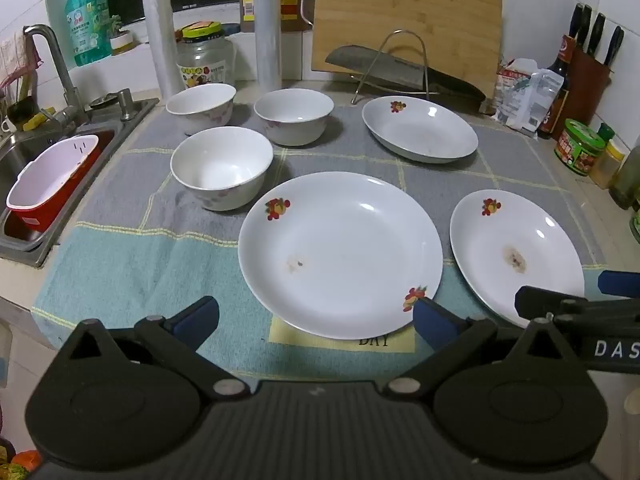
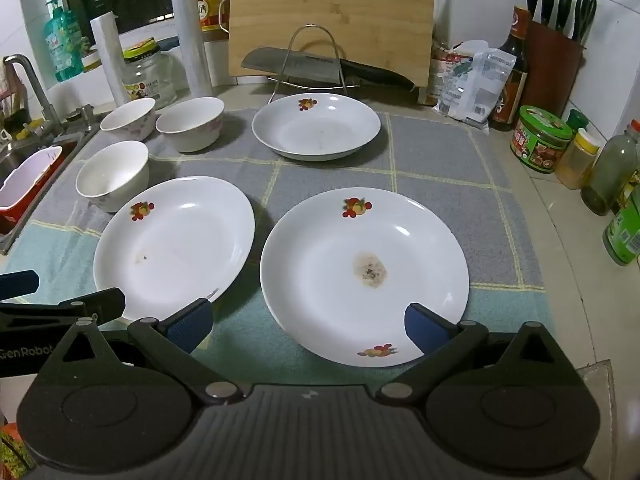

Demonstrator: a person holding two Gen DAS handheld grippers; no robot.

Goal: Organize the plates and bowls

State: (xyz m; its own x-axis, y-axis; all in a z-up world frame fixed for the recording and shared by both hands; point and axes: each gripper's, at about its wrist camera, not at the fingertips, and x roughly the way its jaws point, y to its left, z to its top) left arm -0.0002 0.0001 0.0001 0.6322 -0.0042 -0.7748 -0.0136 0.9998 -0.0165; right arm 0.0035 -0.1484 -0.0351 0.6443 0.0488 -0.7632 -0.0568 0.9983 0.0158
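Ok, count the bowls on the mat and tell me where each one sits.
3, all at the mat's sink side: the near bowl beside the left plate, the far-left bowl and the far-right bowl behind it. None looks hidden.

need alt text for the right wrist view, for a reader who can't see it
Three white floral plates, the nearest stained, and three white ceramic bowls sit on a grey and teal checked cloth on a kitchen counter. The open right claw hovers over the stained plate's near edge; a wooden cutting board leans behind.

Right tongs (image 2: 308, 326) agape — stained plate (image 2: 362, 276) below.
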